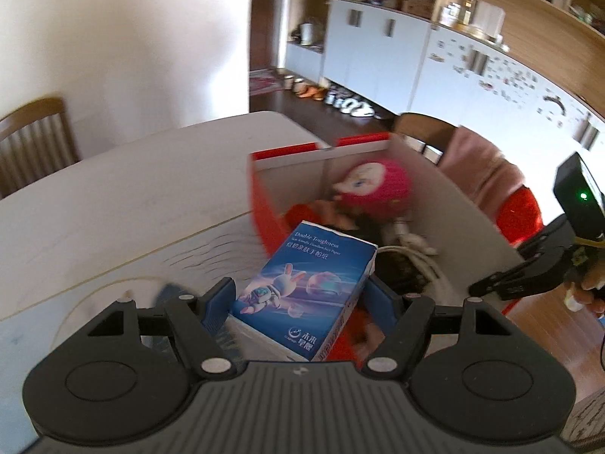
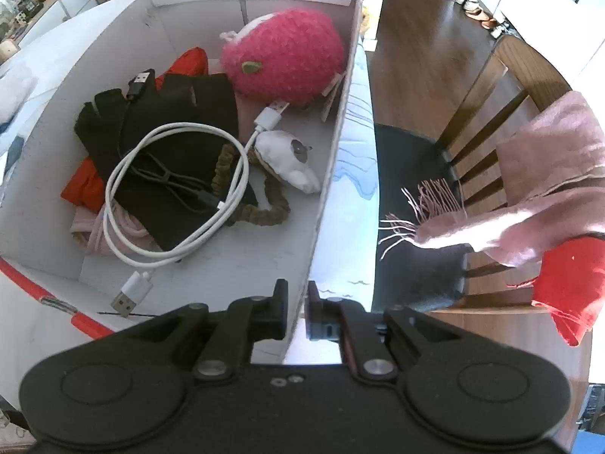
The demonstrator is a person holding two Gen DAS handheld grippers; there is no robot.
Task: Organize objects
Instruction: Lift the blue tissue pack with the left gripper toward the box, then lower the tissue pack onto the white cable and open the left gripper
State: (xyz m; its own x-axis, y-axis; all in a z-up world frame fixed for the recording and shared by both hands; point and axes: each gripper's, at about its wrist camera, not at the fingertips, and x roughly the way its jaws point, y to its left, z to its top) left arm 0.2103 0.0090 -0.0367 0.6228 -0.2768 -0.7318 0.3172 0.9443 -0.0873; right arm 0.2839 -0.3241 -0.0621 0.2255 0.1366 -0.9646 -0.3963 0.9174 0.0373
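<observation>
My left gripper (image 1: 298, 299) is shut on a blue tissue pack (image 1: 306, 287) and holds it above the near corner of the red and white box (image 1: 261, 204). My right gripper (image 2: 297, 299) is shut on the box's right wall (image 2: 332, 174); it also shows in the left wrist view (image 1: 491, 283). Inside the box lie a pink plush toy (image 2: 287, 56), black gloves (image 2: 177, 121), a coiled white USB cable (image 2: 177, 193), a small white plush (image 2: 287, 159) and red cloth (image 2: 83, 185).
The box stands on a white table (image 1: 124, 196). A wooden chair (image 2: 491, 106) with a pink scarf (image 2: 548, 174) and a red cloth (image 2: 571, 287) stands to the right. Another chair (image 1: 34, 140) stands at the far left. White cabinets (image 1: 378, 56) line the back.
</observation>
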